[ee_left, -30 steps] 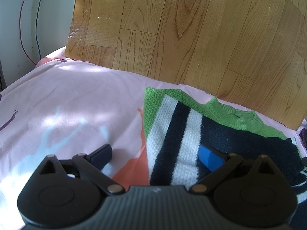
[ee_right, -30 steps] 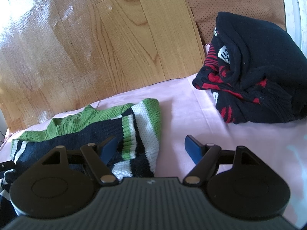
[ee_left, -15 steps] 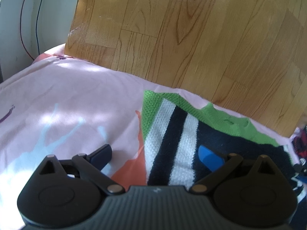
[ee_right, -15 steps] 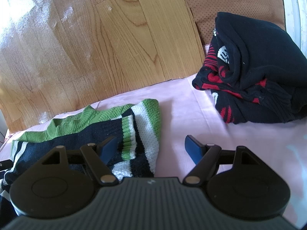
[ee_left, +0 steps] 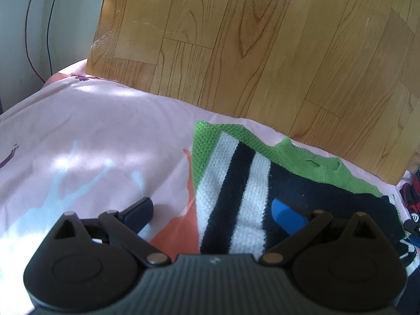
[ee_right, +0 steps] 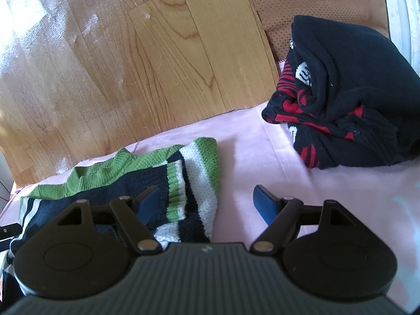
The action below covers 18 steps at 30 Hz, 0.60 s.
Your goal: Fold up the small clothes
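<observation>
A small knit sweater (ee_left: 236,181) with green, white and black stripes lies on the pink sheet (ee_left: 92,136), its sleeves folded in over the body. My left gripper (ee_left: 210,212) hovers open over its left folded edge, one finger above the sheet and the other above the dark body. In the right wrist view the same sweater (ee_right: 168,181) lies at lower left. My right gripper (ee_right: 207,202) stands open over its right folded edge, with nothing pinched between its fingers.
A black and red knit garment (ee_right: 349,99) sits in a bundle at the far right of the bed. A wood-grain board (ee_left: 249,52) rises behind the sheet. Cables (ee_left: 29,34) hang down the wall at far left.
The left wrist view shifted slightly, so the sweater sits a little further right and lower in frame. Both grippers stay open; the right view is unchanged.
</observation>
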Available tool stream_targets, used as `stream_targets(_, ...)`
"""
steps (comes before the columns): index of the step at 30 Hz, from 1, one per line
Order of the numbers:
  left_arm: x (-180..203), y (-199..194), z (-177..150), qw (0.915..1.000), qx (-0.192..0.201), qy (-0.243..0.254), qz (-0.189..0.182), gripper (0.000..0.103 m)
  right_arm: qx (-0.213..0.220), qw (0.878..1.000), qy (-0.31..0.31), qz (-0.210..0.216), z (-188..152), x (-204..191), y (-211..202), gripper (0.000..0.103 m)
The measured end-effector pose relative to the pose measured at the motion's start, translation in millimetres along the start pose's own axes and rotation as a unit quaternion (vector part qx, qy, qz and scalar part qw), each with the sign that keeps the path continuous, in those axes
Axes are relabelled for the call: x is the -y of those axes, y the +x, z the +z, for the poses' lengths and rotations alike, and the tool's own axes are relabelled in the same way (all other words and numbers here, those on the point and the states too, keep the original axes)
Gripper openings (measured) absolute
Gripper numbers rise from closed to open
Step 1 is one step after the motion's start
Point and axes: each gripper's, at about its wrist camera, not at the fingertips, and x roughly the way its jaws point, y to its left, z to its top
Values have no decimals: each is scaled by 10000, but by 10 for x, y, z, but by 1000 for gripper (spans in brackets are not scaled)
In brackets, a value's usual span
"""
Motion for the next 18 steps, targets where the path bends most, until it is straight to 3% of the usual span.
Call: stream_targets(18, 16, -1, -1, 10000, -21, 64, 43, 100, -7, 10000, -11, 19, 6, 6, 5, 80)
